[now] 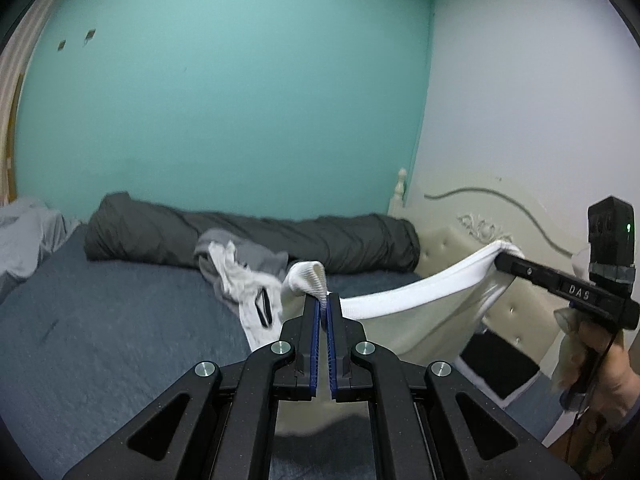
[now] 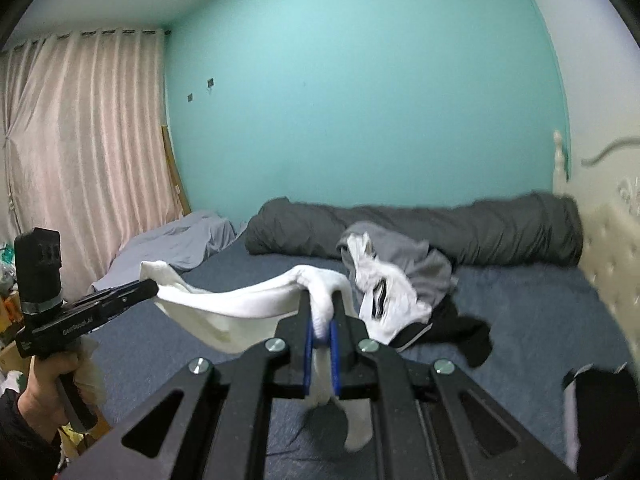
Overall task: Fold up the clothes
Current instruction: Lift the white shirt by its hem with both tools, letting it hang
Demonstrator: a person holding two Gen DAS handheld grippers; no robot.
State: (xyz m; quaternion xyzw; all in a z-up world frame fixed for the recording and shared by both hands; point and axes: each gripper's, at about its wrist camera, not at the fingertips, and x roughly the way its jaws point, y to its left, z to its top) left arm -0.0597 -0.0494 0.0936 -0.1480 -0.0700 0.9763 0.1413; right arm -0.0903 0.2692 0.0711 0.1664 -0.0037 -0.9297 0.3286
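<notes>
A teal wall (image 1: 224,92) backs a bed (image 1: 100,320) with a blue cover, where a rolled dark grey duvet (image 1: 248,236) lies along the far edge and a heap of grey, white and black clothes (image 2: 396,280) sits just in front of it. Above the bed a white garment (image 1: 404,292), probably a top, hangs stretched between both tools. The left claw (image 1: 324,300) is clenched on its ribbed edge, and the right claw (image 2: 320,312) is clamped on a bunched fold.

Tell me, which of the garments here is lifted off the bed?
The white garment, stretched in the air between the left gripper and right gripper. The grey and white clothes lie piled on the blue bed.
</notes>
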